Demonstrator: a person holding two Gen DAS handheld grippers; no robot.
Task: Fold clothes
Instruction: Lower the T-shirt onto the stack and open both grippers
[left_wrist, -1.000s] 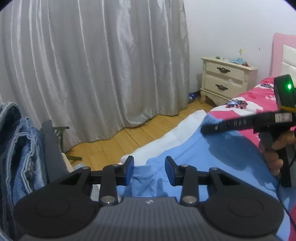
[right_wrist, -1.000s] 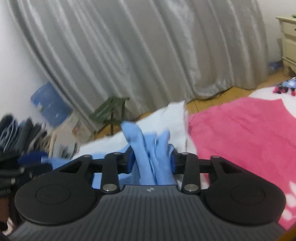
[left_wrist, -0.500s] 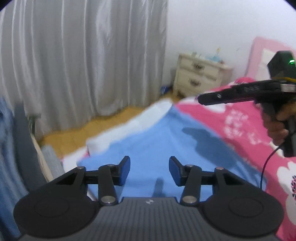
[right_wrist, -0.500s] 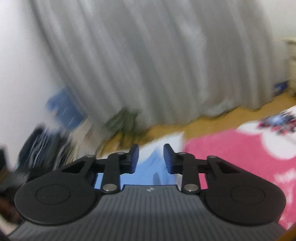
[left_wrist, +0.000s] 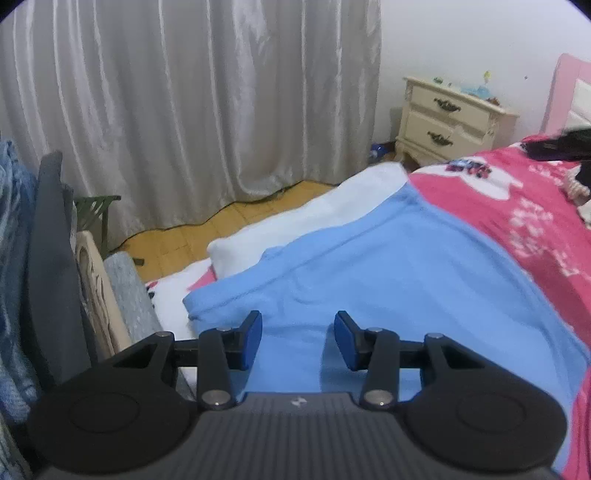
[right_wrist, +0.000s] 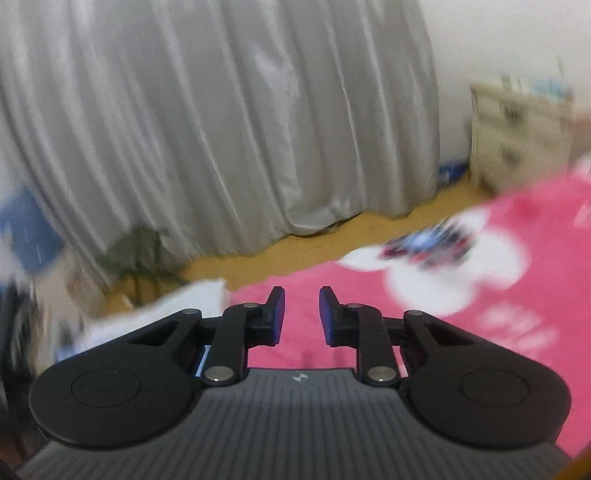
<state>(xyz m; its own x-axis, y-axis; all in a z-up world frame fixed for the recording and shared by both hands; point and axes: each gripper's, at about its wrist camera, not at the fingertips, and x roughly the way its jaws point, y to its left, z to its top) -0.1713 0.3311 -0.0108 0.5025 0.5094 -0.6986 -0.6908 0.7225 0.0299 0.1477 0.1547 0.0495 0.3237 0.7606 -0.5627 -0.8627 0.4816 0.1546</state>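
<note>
The left gripper (left_wrist: 298, 339) hangs released above the blue garment (left_wrist: 406, 280) on the bed (left_wrist: 535, 221). The right gripper (right_wrist: 301, 314), fingers apart and empty, hovers over the bed's pink cover.

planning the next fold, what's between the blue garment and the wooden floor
In the left wrist view, a white cloth lies between the blue garment and the wooden floor.

Light-blue garment (left_wrist: 406, 288), pink patterned bedspread (left_wrist: 535, 221)
</note>
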